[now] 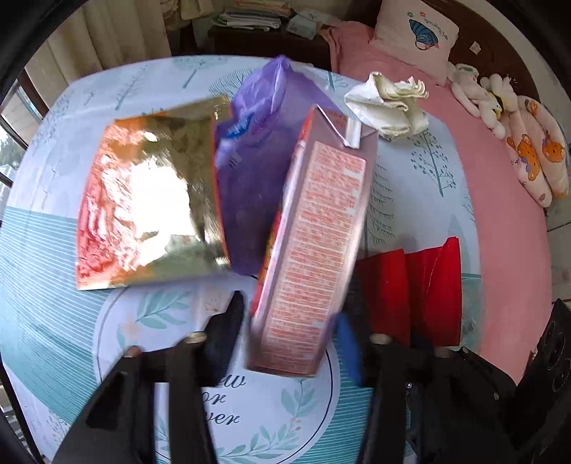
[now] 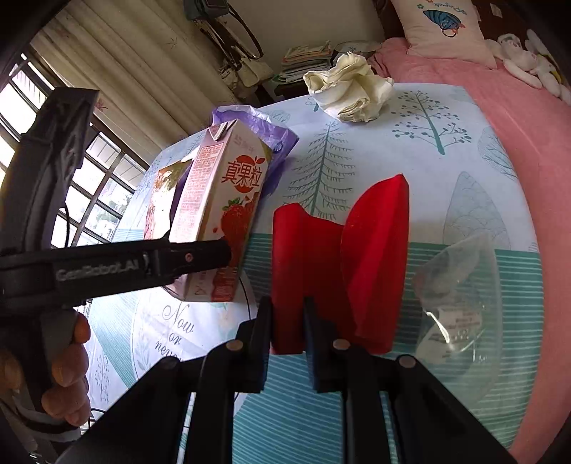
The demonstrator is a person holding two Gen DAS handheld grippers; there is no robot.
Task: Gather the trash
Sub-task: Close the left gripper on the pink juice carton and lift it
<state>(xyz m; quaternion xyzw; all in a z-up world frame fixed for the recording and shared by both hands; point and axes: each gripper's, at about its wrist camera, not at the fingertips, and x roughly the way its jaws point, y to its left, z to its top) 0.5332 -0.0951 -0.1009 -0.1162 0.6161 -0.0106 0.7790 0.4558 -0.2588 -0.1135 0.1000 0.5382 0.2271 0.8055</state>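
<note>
The left gripper point(image 1: 289, 332) grips the carton point(image 1: 314, 242) above the table point(image 1: 53, 285), and the right gripper point(image 2: 287, 342) pinches the red paper point(image 2: 339, 264); both should lift gently without crushing or slipping.

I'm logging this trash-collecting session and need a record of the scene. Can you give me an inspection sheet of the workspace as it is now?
Surface: printed tablecloth with trees and leaves, over a table beside a pink bed.
Job's things: strawberry drink carton, lifted and tilted; red folded paper; crumpled white paper; purple plastic bag; gold foil packet; clear plastic container.
Clutter: nothing seen beyond the trash.
Grippers: left gripper shut on the carton; right gripper closed around the near edge of the red paper.
Cables: thin dark wire on the cloth near the carton.
Surroundings: curtain and window, stacked books, pillow, plush toys.
</note>
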